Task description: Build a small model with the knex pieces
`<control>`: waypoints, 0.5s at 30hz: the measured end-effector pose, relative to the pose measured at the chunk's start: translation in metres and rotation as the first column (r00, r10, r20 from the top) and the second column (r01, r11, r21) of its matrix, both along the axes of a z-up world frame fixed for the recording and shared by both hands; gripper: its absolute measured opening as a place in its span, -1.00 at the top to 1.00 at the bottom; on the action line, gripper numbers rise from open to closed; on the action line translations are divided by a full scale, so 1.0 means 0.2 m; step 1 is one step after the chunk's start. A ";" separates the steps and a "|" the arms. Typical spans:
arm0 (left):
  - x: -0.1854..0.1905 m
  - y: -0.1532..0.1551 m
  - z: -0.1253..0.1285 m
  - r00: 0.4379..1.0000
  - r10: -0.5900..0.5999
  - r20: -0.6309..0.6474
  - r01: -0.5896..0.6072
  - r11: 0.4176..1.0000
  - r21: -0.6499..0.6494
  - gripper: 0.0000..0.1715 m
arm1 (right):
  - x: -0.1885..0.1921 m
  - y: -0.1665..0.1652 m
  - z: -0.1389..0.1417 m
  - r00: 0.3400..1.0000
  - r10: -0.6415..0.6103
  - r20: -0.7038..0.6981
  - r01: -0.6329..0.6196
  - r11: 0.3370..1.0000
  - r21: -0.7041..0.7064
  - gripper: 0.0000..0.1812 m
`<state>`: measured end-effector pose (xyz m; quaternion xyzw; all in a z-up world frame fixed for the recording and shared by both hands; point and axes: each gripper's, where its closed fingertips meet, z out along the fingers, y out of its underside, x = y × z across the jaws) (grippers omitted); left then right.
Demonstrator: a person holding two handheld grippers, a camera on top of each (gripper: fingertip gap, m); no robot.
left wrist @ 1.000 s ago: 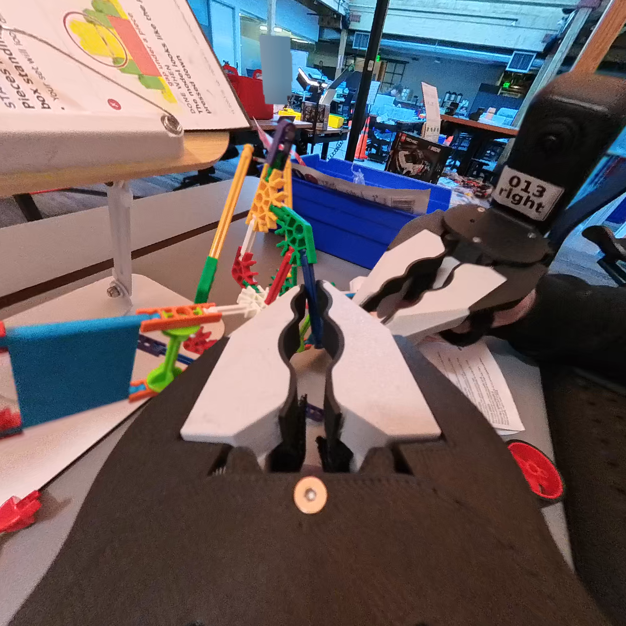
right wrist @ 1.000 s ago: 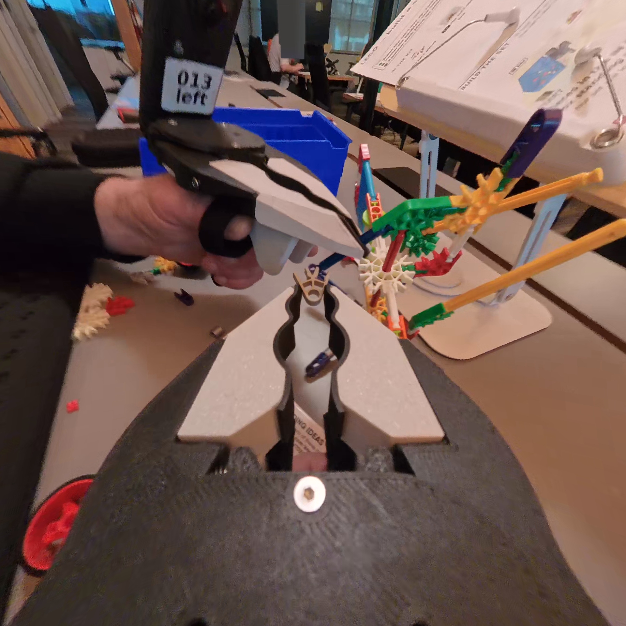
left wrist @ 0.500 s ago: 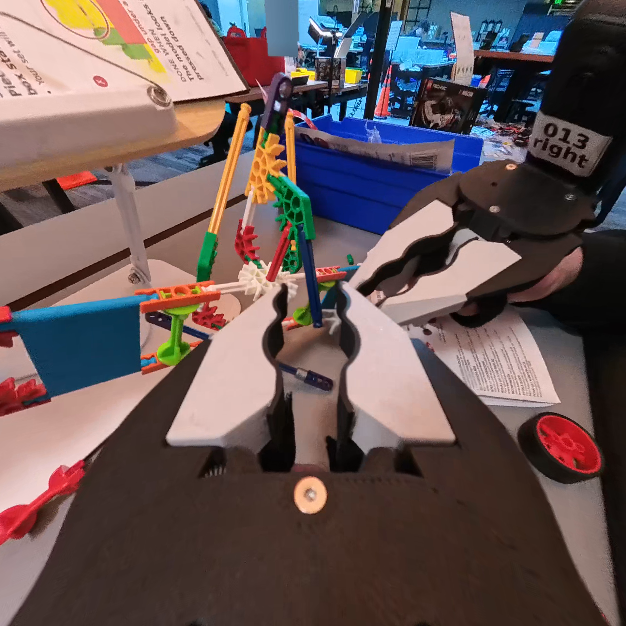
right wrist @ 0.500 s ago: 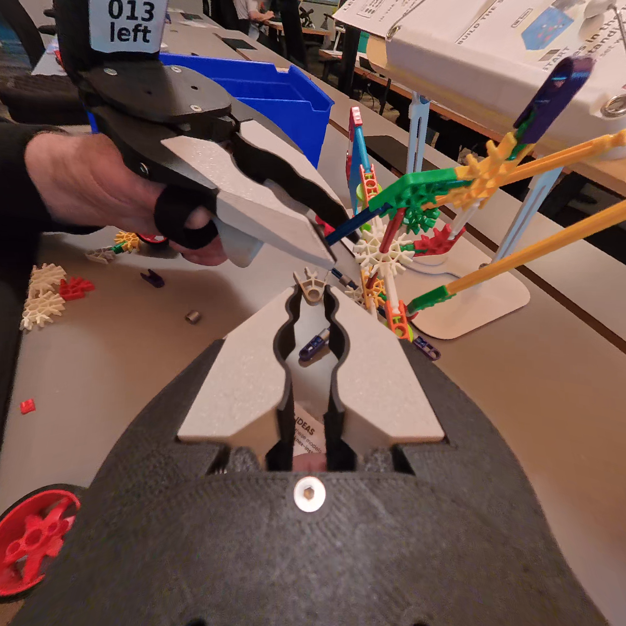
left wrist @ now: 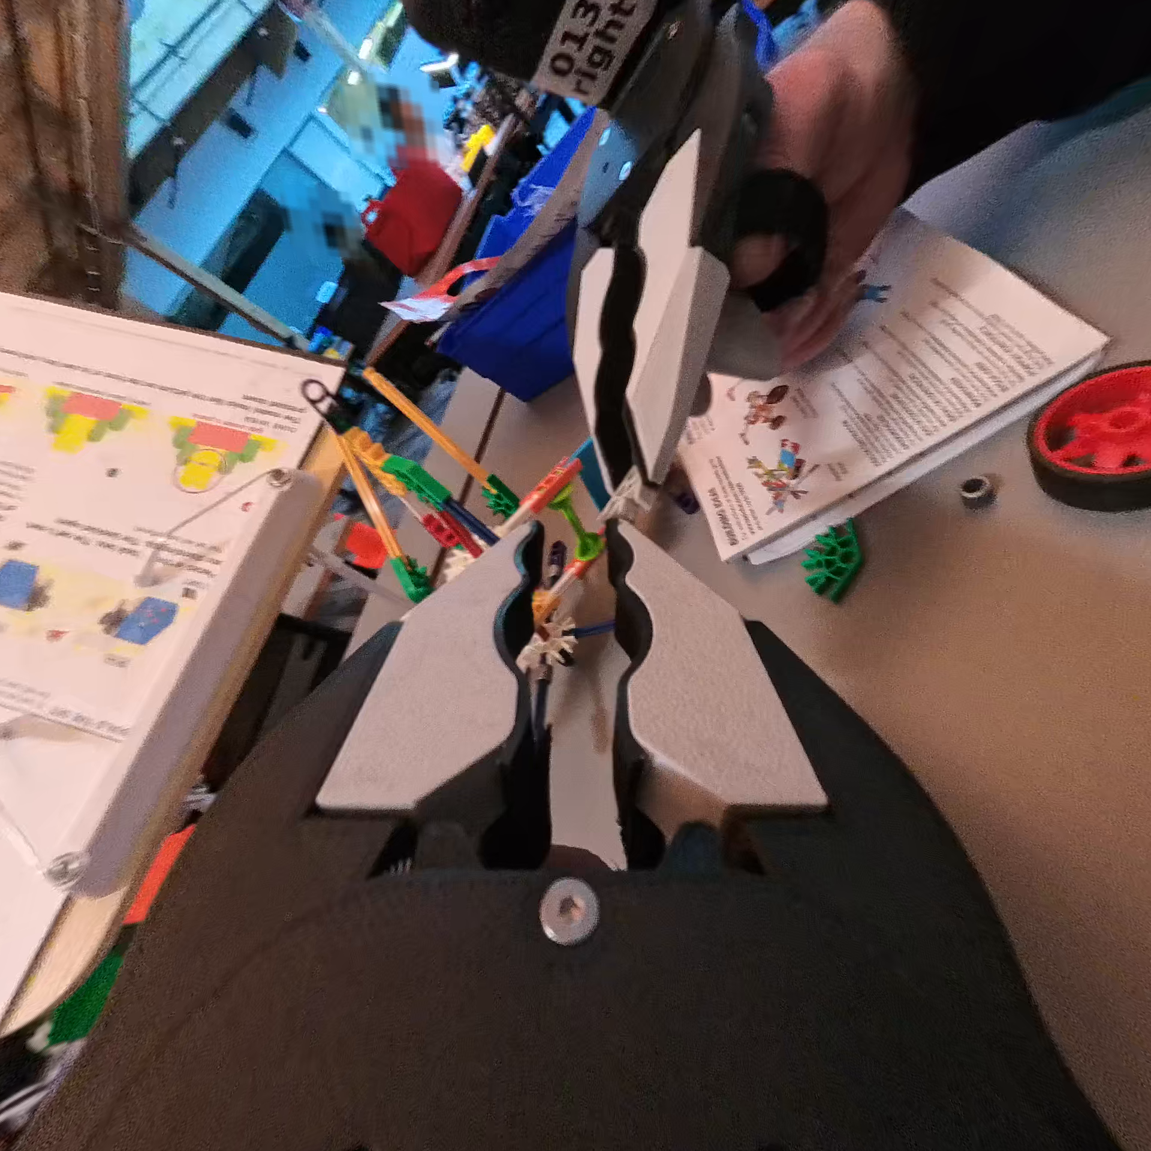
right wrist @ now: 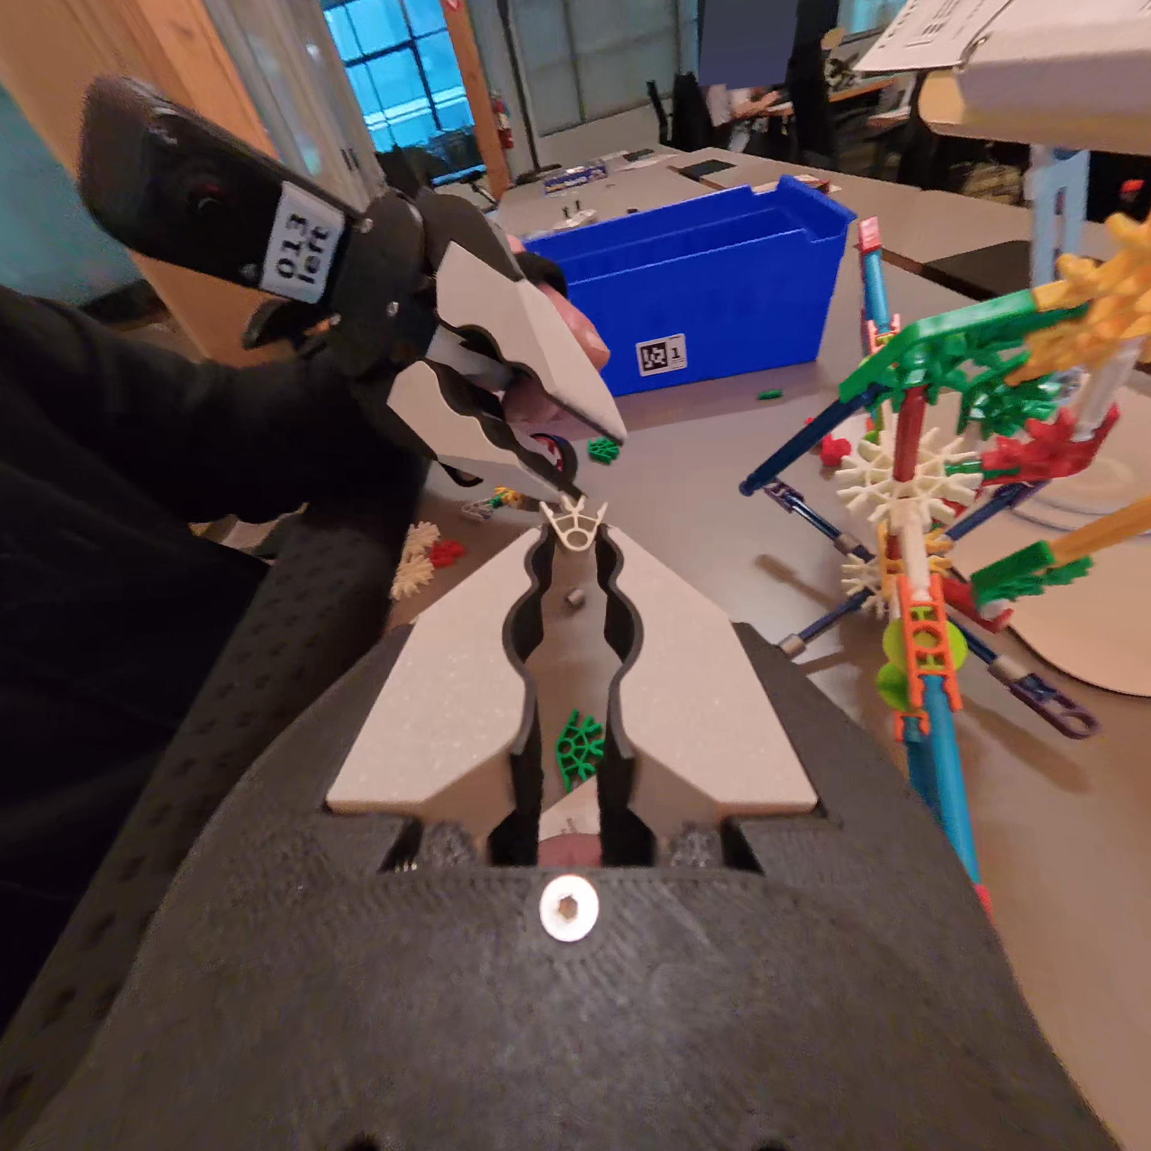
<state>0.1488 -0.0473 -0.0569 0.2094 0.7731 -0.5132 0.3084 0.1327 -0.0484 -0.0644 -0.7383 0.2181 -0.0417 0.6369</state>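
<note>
My right gripper (right wrist: 573, 530) is shut on a small white connector (right wrist: 573, 520), held above the grey table (right wrist: 685, 498). My left gripper (right wrist: 595, 461) is open and empty, its lower fingertip (right wrist: 570, 489) right next to that connector. In the left wrist view my left gripper (left wrist: 573, 534) points at the rod-and-connector toy model (left wrist: 448, 498), with the right gripper (left wrist: 629, 492) and its connector (left wrist: 623, 503) just beyond my right fingertip. In the right wrist view the model (right wrist: 903, 498) stands to the right, apart from both grippers.
A blue bin (right wrist: 716, 293) stands behind. An instruction sheet on a stand (left wrist: 156, 498) is left of the model. A booklet (left wrist: 903, 405), a red wheel (left wrist: 1102, 436), a green connector (left wrist: 831, 560), a grey spacer (left wrist: 975, 489) and loose white and red pieces (right wrist: 423, 554) lie about. Only a small space, under 4 cm, lies between the two pairs of fingers. The red wheel (left wrist: 1102, 436) is about 15 cm from both grippers' fingertips.
My left gripper let go of the model's blue rod, opened, rolled sideways and drew back from the model. My right gripper kept the white connector and swung left; the two grippers' tips now almost meet.
</note>
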 end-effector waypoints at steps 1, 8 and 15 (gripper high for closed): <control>-0.02 0.01 -0.02 0.999 -0.028 -0.040 0.029 0.999 0.015 0.77 | 0.00 0.00 0.01 1.000 0.006 -0.008 -0.006 1.000 0.016 0.88; -0.10 0.02 -0.01 0.986 -0.124 -0.107 0.127 0.992 0.017 0.74 | -0.02 0.05 0.04 0.999 0.033 -0.022 -0.032 0.998 0.053 0.88; -0.05 0.00 -0.06 0.987 -0.078 -0.141 0.087 0.995 0.058 0.96 | 0.03 0.04 0.02 0.999 -0.038 -0.018 0.039 0.999 0.029 0.84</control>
